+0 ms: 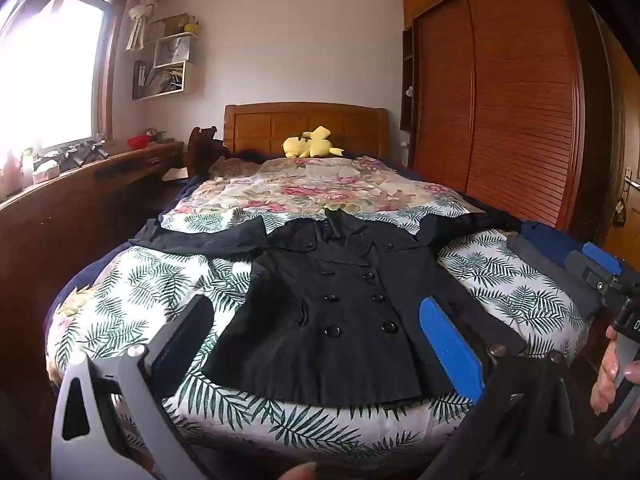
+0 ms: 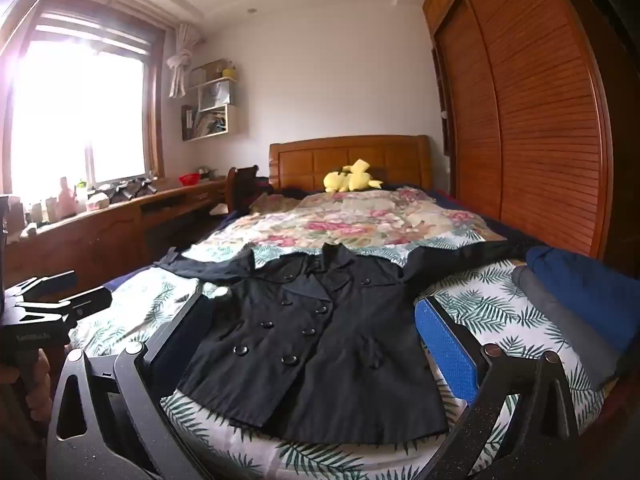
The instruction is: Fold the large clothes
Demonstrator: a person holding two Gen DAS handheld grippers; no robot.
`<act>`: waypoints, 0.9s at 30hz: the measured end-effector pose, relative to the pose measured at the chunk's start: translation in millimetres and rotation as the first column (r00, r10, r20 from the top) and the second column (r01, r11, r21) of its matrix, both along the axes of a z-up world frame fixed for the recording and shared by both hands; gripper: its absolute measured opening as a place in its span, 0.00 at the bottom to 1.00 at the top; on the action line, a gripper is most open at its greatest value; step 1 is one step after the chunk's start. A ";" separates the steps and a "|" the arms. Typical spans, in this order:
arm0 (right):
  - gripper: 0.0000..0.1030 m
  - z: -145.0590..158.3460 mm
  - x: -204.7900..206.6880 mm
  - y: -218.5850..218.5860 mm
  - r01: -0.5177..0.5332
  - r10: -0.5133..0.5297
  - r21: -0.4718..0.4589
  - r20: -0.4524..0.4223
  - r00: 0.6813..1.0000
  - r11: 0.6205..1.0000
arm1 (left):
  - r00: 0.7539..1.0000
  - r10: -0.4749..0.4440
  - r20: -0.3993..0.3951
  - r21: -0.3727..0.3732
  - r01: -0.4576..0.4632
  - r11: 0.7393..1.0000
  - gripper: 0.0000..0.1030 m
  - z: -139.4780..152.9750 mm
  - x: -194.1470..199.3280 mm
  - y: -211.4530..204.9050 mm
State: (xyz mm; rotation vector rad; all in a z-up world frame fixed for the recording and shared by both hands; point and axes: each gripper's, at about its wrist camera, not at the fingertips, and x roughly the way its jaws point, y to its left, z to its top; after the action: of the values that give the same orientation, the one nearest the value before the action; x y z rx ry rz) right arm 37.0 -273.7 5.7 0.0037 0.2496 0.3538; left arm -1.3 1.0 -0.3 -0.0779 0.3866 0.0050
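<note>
A black double-breasted coat (image 1: 340,280) (image 2: 320,332) lies flat, front up and buttoned, on the leaf-print bed sheet (image 1: 160,280) (image 2: 492,304). Its sleeves spread out to both sides and its hem faces me. My left gripper (image 1: 316,302) hovers open above the hem end, its fingers straddling the coat's width without touching it. My right gripper (image 2: 312,302) is likewise open over the coat with nothing between its fingers. Each gripper also shows at the edge of the other's view, the right gripper (image 1: 592,264) and the left gripper (image 2: 76,286), with a hand (image 1: 612,368) on the handle.
A floral quilt (image 1: 312,188) (image 2: 360,220) covers the far half of the bed, with a yellow plush toy (image 1: 310,144) (image 2: 352,180) by the headboard. Folded blue and grey clothes (image 2: 576,304) (image 1: 548,240) lie at the bed's right edge. A wooden wardrobe (image 2: 540,120) stands right, a desk (image 1: 80,192) left.
</note>
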 end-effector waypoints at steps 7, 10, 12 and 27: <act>1.00 -0.8 -0.7 -0.7 0.000 0.000 0.006 0.001 1.000 1.000 | 1.000 -0.006 -0.001 0.003 0.006 1.000 1.00 2.2 -3.3 3.7; 1.00 0.5 -5.0 -2.0 -0.001 0.001 0.006 0.002 1.000 1.000 | 1.000 -0.007 -0.006 0.011 0.007 1.000 1.00 4.1 -2.2 2.8; 1.00 -2.2 0.7 -0.7 0.000 0.000 0.004 -0.008 1.000 1.000 | 1.000 -0.006 -0.004 0.023 0.006 1.000 1.00 4.4 -2.9 -2.7; 1.00 -2.7 -1.2 -0.4 -0.001 0.001 0.003 -0.012 1.000 1.000 | 1.000 -0.009 0.010 0.033 0.008 0.999 1.00 9.6 -9.8 -7.7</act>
State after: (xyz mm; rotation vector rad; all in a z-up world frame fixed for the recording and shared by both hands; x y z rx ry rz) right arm 35.7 -274.0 3.0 0.0092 0.2611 0.3556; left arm -11.1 -6.7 9.3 -0.0441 0.3769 0.0026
